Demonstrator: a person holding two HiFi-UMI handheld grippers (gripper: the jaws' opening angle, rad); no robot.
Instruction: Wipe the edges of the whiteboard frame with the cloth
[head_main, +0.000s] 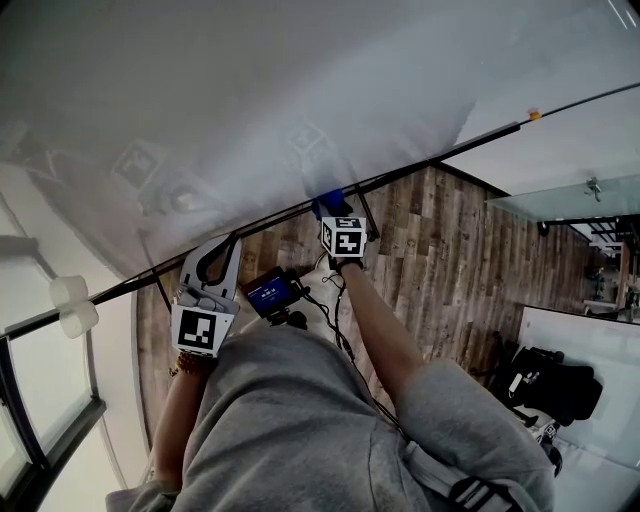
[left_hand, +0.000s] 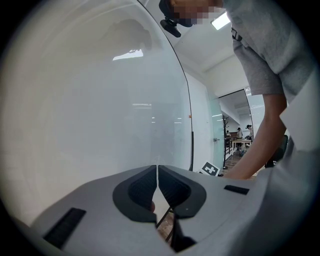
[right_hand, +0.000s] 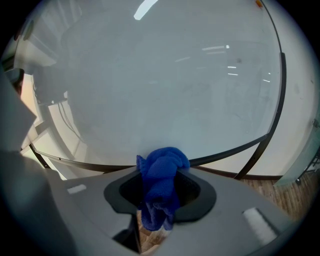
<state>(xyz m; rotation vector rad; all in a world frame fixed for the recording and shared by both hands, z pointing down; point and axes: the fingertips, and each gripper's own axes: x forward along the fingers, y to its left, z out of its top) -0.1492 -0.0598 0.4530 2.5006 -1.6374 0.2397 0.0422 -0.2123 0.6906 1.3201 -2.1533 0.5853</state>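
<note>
The whiteboard (head_main: 250, 100) fills the top of the head view, and its thin black frame (head_main: 450, 152) runs slantwise below it. My right gripper (head_main: 335, 208) is shut on a bunched blue cloth (head_main: 328, 202), which presses against the bottom frame edge. The right gripper view shows the cloth (right_hand: 162, 172) clamped between the jaws, touching the black frame (right_hand: 235, 149) near a lower corner. My left gripper (head_main: 214, 262) sits to the left by the same edge, jaws shut and empty. In its own view the left gripper (left_hand: 157, 170) faces the board (left_hand: 100, 100) and the frame's side edge (left_hand: 190, 125).
Wooden plank floor (head_main: 440, 260) lies below the board. A small device with a blue screen (head_main: 268, 292) and cables hangs near my body. A black bag (head_main: 550, 385) rests at the right by a white surface. White rollers (head_main: 72, 305) and a dark-framed glass panel stand at the left.
</note>
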